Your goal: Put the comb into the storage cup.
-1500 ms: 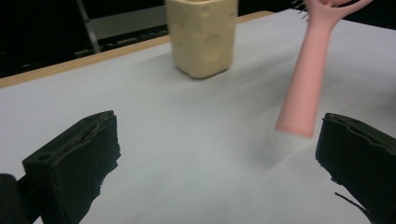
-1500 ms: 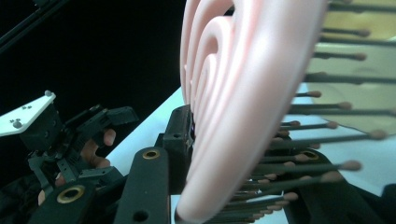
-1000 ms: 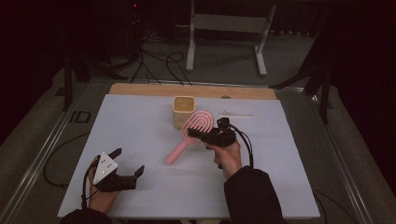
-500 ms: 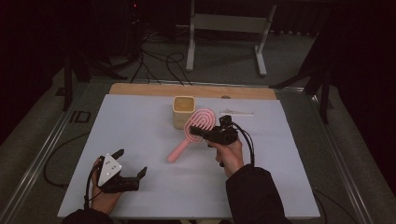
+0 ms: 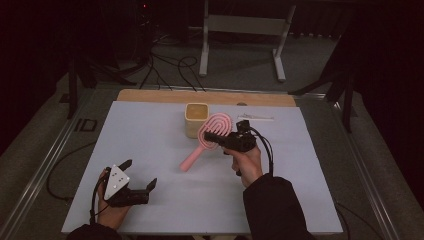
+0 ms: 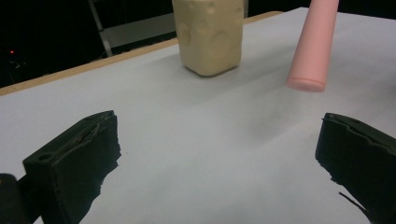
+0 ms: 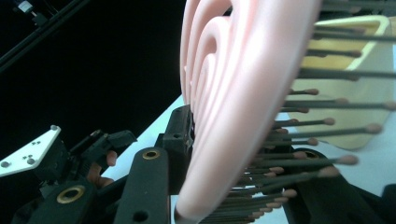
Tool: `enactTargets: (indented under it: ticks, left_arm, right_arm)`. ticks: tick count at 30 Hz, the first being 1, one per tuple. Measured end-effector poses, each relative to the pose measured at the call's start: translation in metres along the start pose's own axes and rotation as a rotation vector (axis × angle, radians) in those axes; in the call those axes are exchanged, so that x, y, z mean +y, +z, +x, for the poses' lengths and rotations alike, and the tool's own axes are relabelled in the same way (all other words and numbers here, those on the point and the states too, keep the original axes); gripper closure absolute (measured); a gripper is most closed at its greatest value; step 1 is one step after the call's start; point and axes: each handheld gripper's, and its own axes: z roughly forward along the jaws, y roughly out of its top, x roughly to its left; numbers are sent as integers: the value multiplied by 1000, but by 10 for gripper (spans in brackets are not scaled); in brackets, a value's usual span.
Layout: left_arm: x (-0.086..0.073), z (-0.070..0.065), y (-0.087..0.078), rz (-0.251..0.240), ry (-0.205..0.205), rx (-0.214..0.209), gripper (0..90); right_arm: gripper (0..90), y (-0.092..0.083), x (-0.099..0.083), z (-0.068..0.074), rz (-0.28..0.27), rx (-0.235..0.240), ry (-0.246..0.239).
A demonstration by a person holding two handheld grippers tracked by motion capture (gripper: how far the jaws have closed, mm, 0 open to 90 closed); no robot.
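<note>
Both grippers black w/ blocky jaws. Left gripper [image 5: 139, 180] carries a pale three-cornered plate w/ small dark dots on top; black cable loops off its rear. Right gripper [image 5: 223, 142]: brass-ringed screw holes on jaw arms, black cable trailing back. Dark long sleeves.

Pale thin stick [image 5: 256, 118] at the white table's [image 5: 150, 145] far edge.

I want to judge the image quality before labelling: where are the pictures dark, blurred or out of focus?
High view: the white table is evenly lit and the room behind is nearly black. Left gripper view: sharp, with a soft shadow under the pink brush handle. Right gripper view: the pink hairbrush sits too close, so its bristles blur, against a black background.
</note>
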Motion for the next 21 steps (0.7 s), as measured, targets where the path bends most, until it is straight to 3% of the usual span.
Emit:
enactTargets:
  ticks: [21]
  left_arm:
    - [0, 0, 1, 3, -1, -6, 0]
  right_arm:
    - [637, 0, 18, 2, -8, -1, 1]
